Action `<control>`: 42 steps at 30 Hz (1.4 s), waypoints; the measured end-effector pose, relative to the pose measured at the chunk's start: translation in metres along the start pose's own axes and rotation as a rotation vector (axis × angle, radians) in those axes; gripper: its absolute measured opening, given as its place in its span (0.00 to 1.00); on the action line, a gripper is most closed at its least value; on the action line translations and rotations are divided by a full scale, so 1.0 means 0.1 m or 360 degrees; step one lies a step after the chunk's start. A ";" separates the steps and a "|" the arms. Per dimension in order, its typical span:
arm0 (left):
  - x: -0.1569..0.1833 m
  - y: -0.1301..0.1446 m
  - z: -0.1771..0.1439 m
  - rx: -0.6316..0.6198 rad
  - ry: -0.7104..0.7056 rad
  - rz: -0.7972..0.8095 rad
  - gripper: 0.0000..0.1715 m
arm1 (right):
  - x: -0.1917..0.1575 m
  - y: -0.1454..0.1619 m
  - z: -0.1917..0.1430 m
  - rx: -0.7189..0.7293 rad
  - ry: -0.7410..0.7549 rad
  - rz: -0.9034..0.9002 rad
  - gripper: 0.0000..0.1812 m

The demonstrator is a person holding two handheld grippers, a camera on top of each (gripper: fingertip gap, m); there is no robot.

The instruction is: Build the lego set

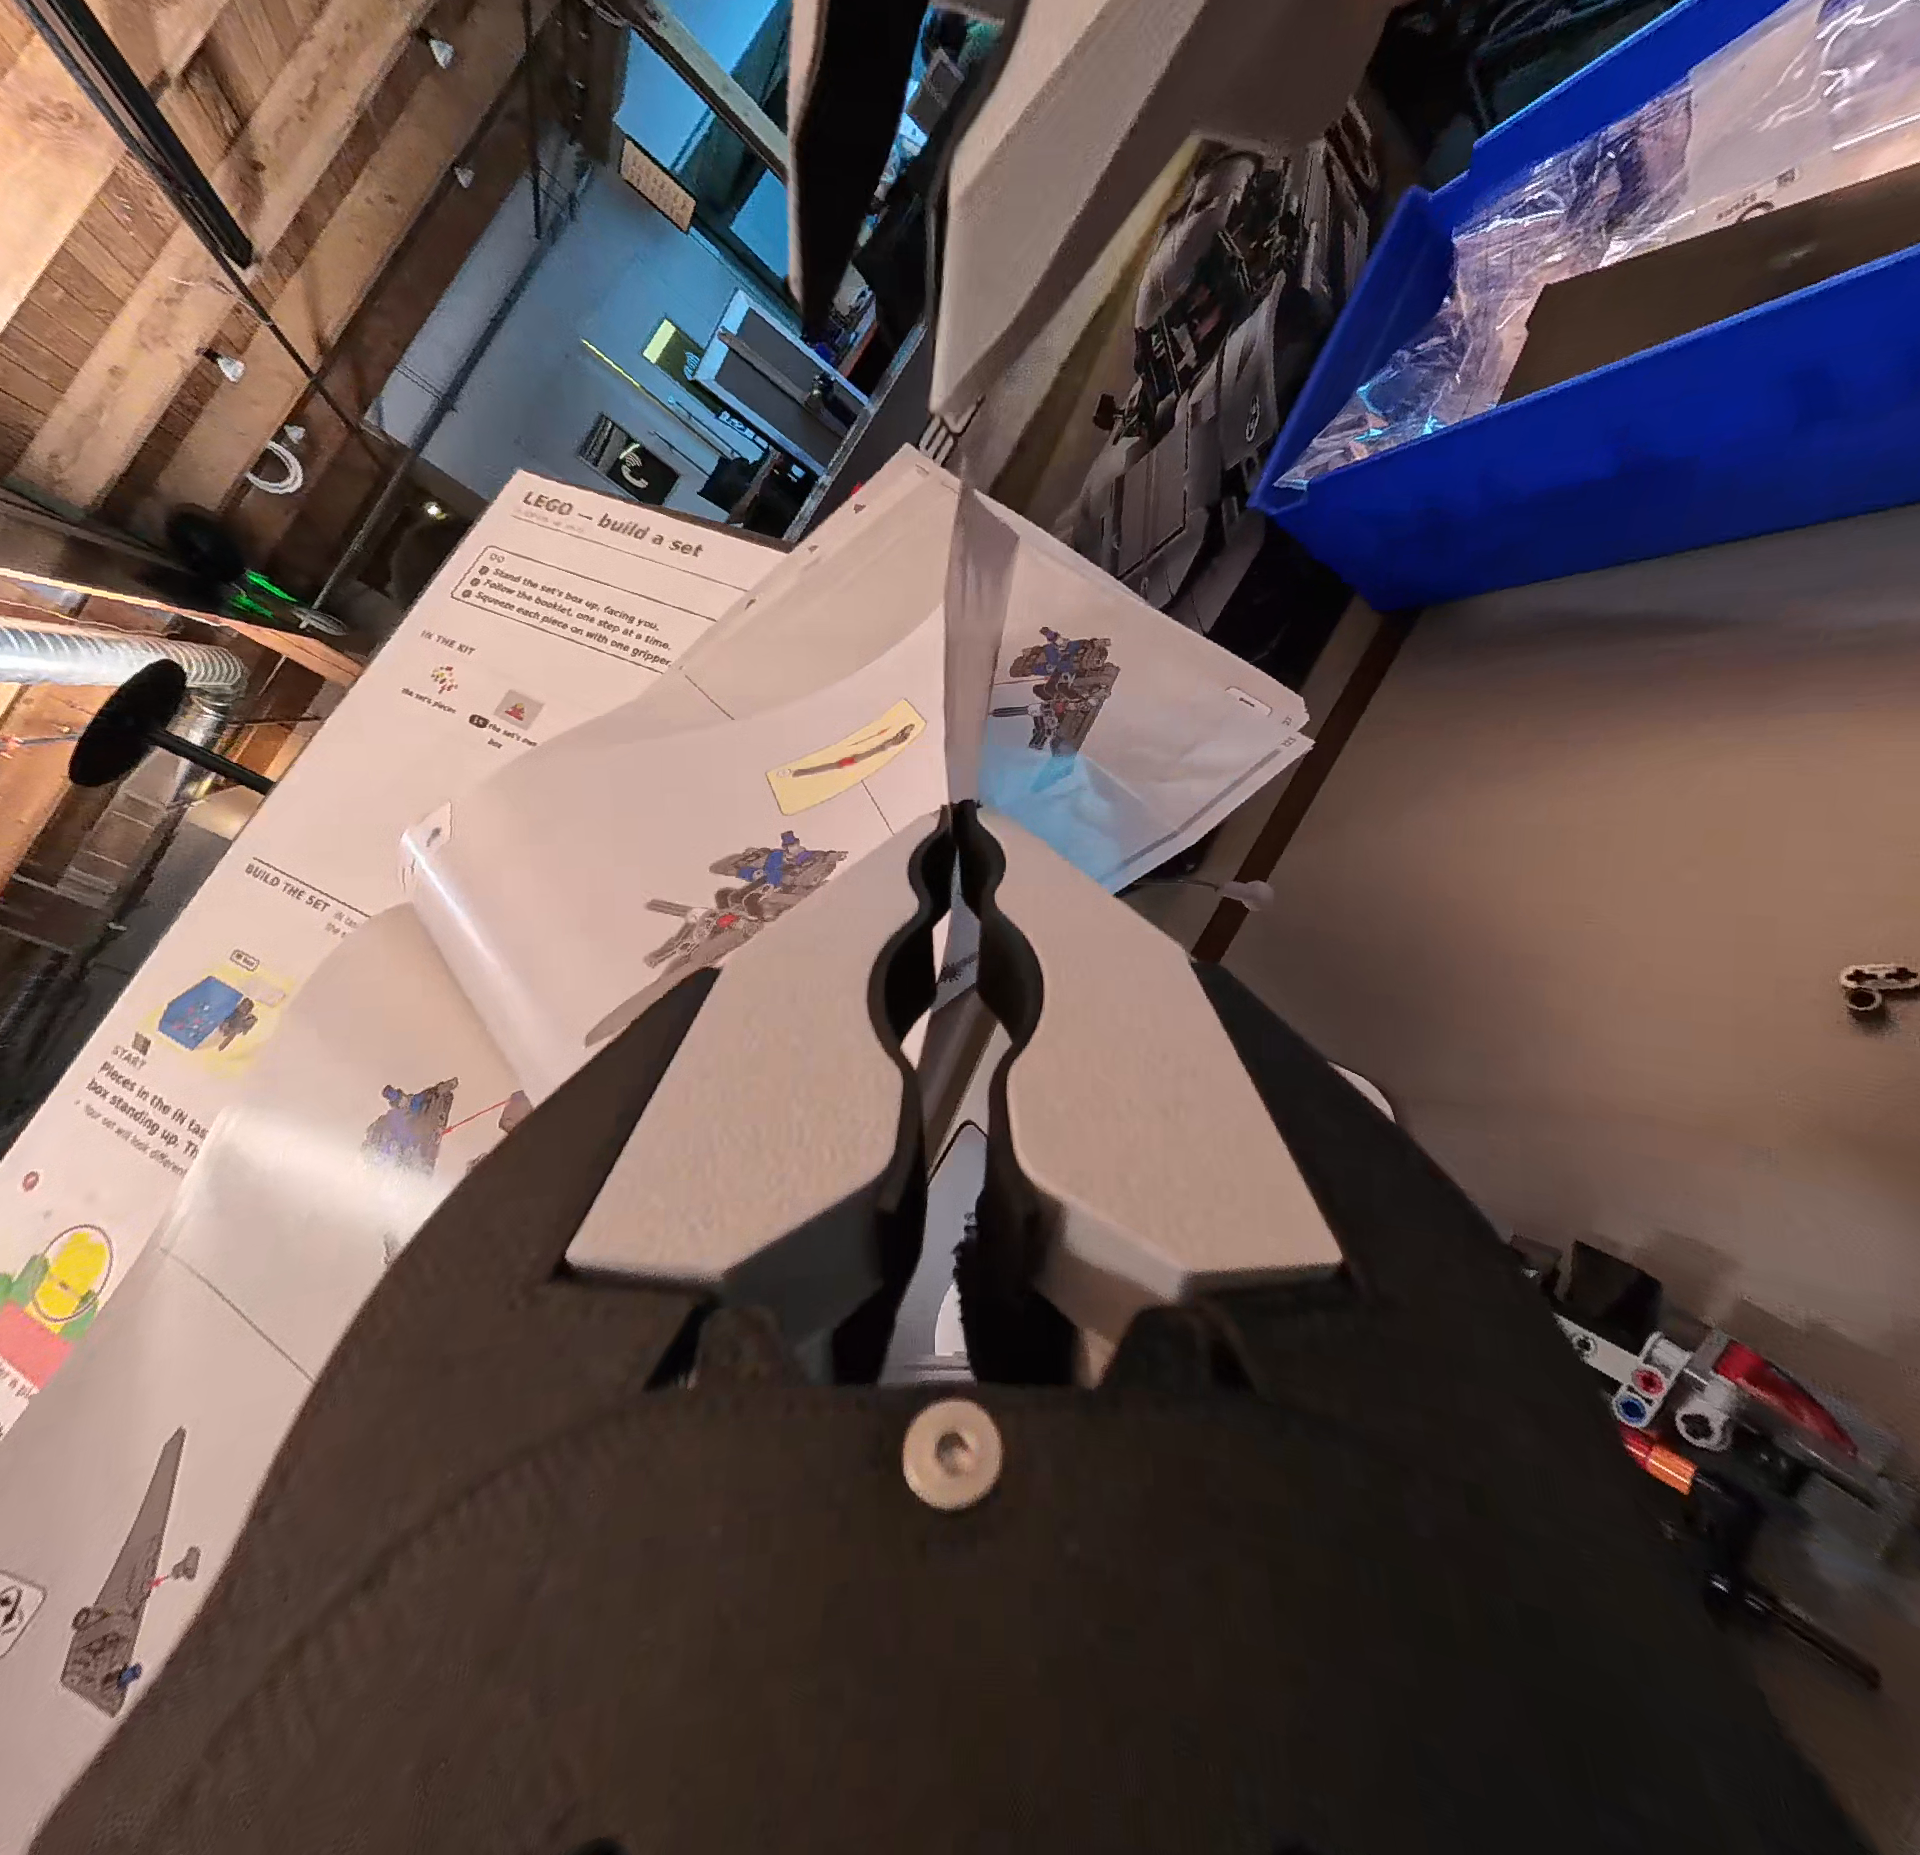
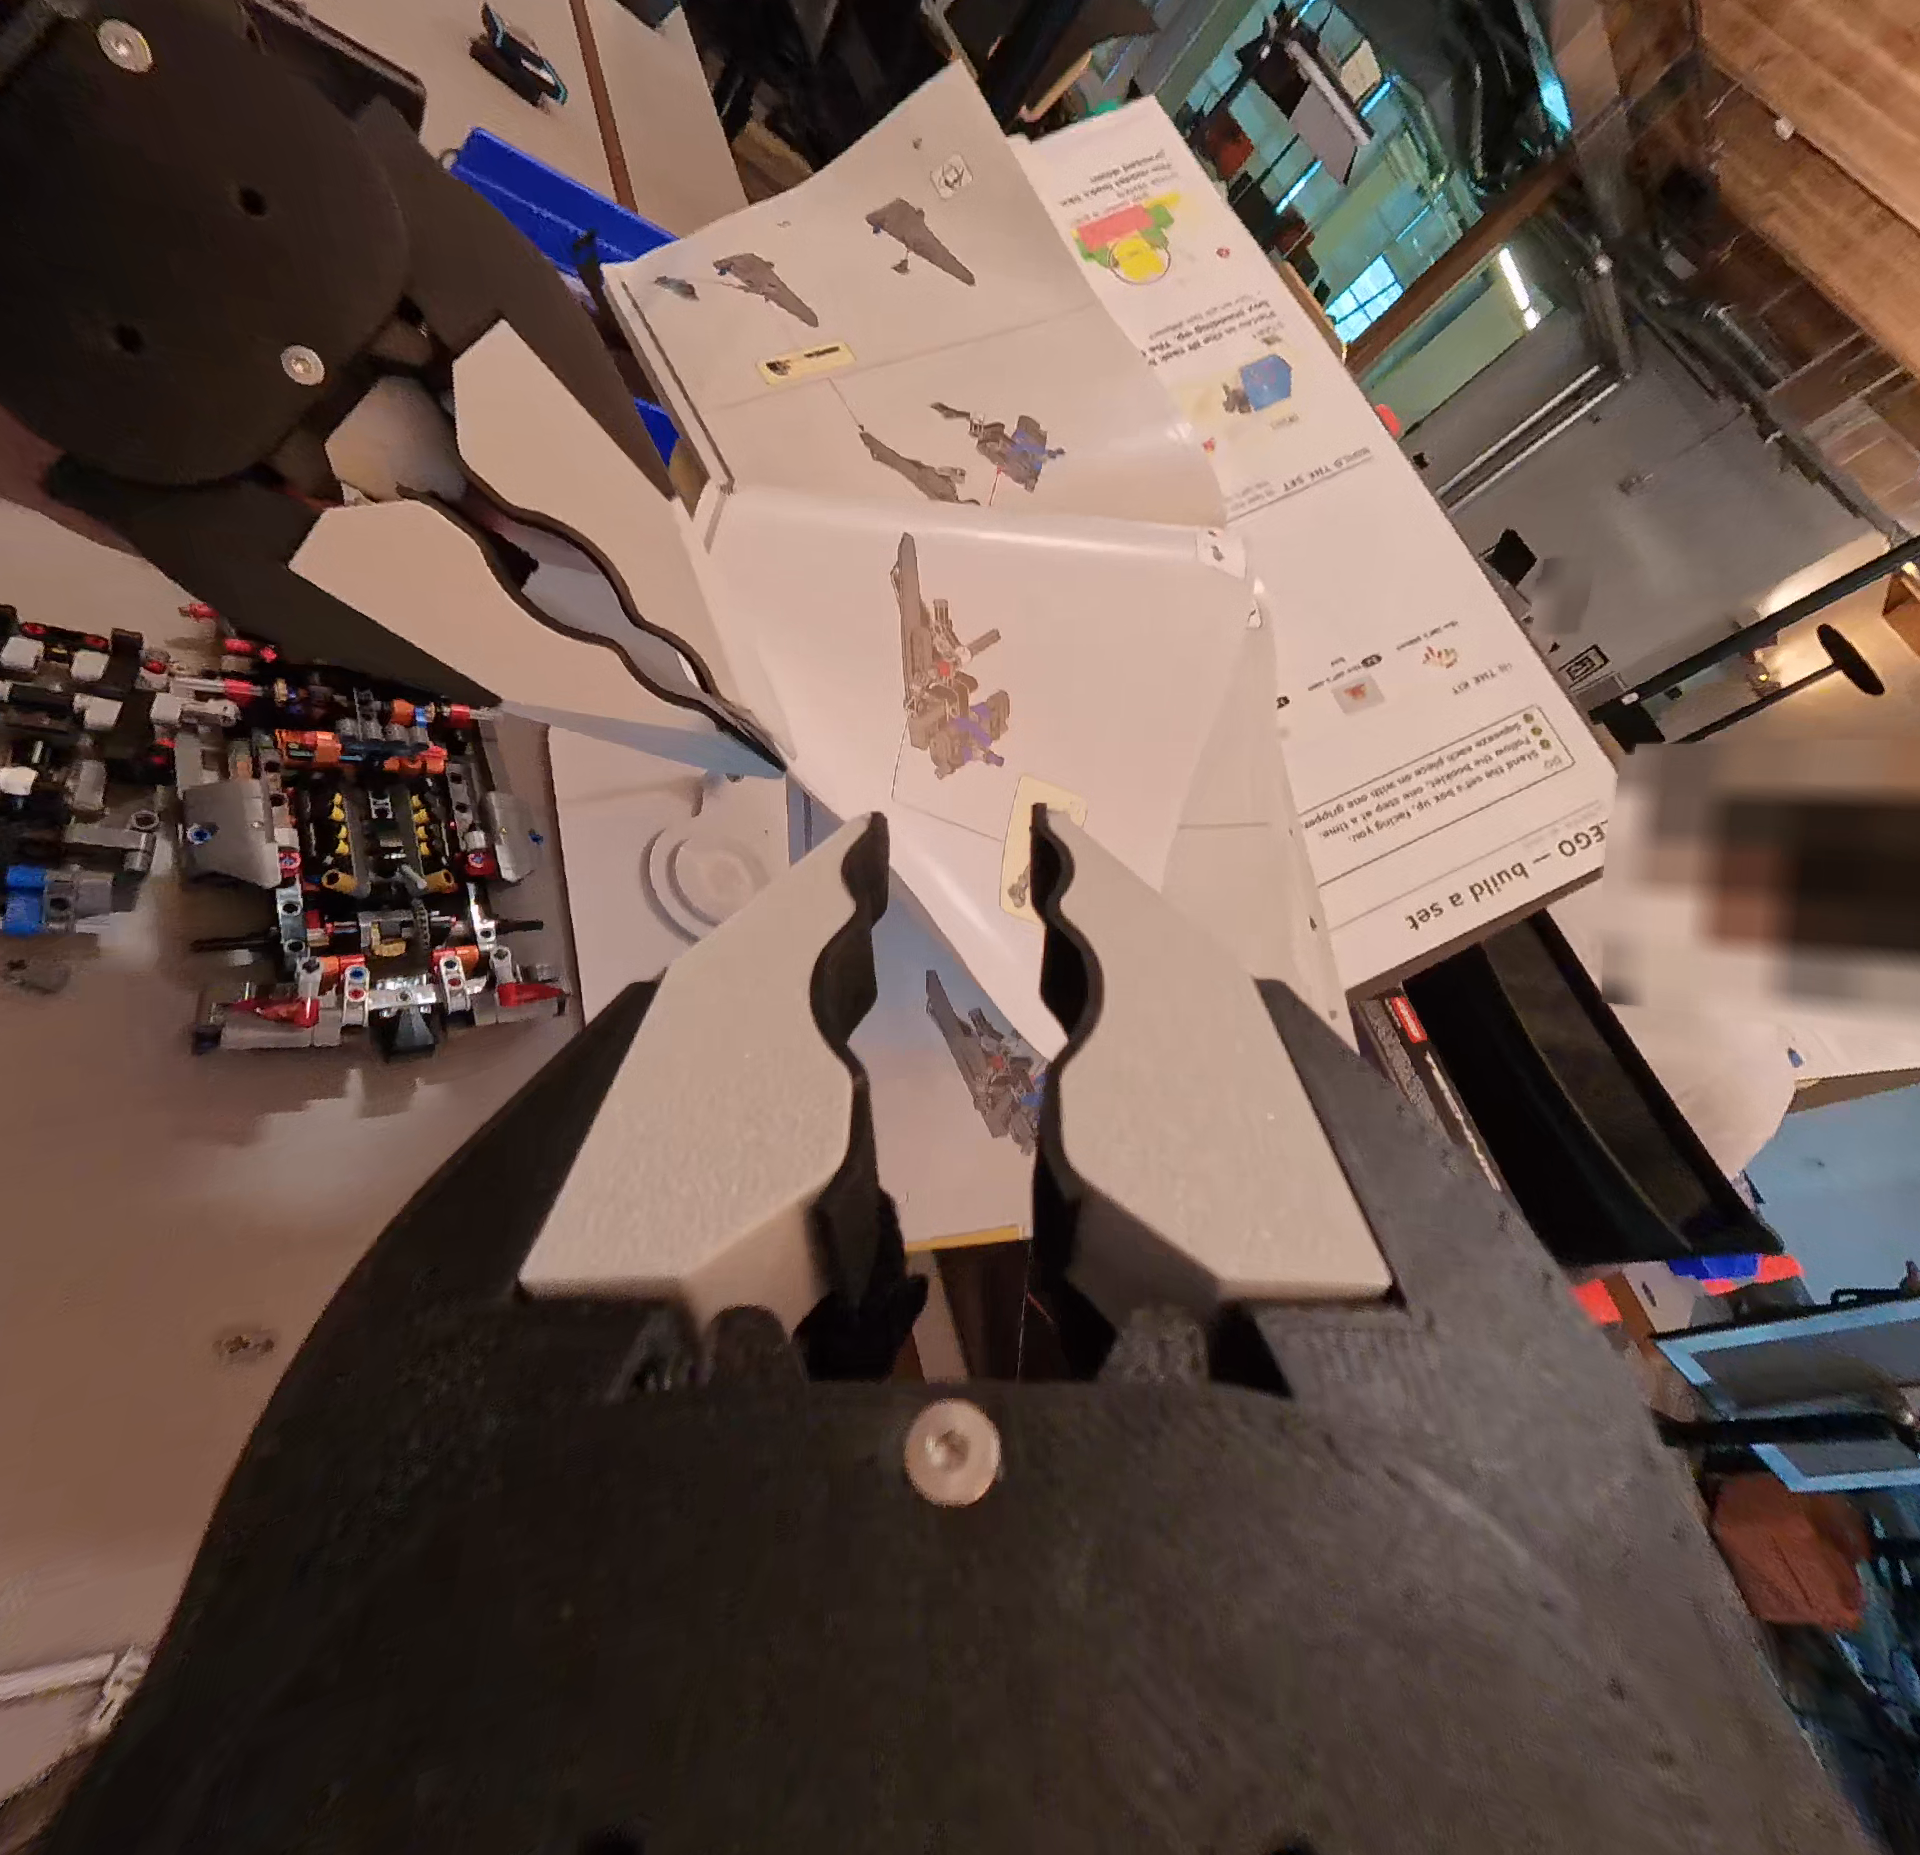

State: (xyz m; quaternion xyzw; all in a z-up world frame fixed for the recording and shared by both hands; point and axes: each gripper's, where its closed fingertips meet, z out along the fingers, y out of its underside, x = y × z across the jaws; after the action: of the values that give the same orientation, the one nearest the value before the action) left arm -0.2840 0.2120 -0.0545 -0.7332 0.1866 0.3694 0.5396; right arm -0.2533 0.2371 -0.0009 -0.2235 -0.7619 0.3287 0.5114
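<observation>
Left wrist view: my left gripper [image 1: 961,818] is clamped on a booklet [image 1: 727,787] page, lifting it edge-on between the fingers. Right gripper [image 2: 956,818] hangs part open over the booklet, gripping nothing. Booklet lies open, partly over the instruction sheet [image 2: 1455,662]. Half-built lego model [image 2: 353,829] sits on the table [image 2: 312,1234] beside the booklet. Blue bins [image 1: 1610,434] stand behind.
</observation>
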 end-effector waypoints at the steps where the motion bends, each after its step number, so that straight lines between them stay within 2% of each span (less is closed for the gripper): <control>1: 0.01 0.00 0.00 0.0002 -0.0002 0.0001 0.00 | 0.00 0.03 0.00 -0.0022 -0.0006 0.0002 0.14; 7: -0.04 -0.06 -0.06 0.0069 -0.0045 -0.0026 0.00 | -0.07 0.18 0.08 -0.0138 -0.0063 -0.0017 0.14; 28: -0.22 -0.09 -0.26 0.0147 -0.0130 -0.0101 0.00 | -0.08 0.17 0.07 -0.0164 -0.0055 -0.0049 0.10; 42: -0.05 0.02 -0.20 0.0110 -0.0050 -0.0135 0.00 | -0.09 0.19 0.06 -0.0187 -0.0069 -0.0045 0.08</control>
State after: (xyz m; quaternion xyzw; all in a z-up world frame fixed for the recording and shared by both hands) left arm -0.2818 0.1926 -0.0492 -0.7154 0.1596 0.3510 0.5827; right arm -0.2550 0.2425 -0.0218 -0.2352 -0.7939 0.2808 0.4854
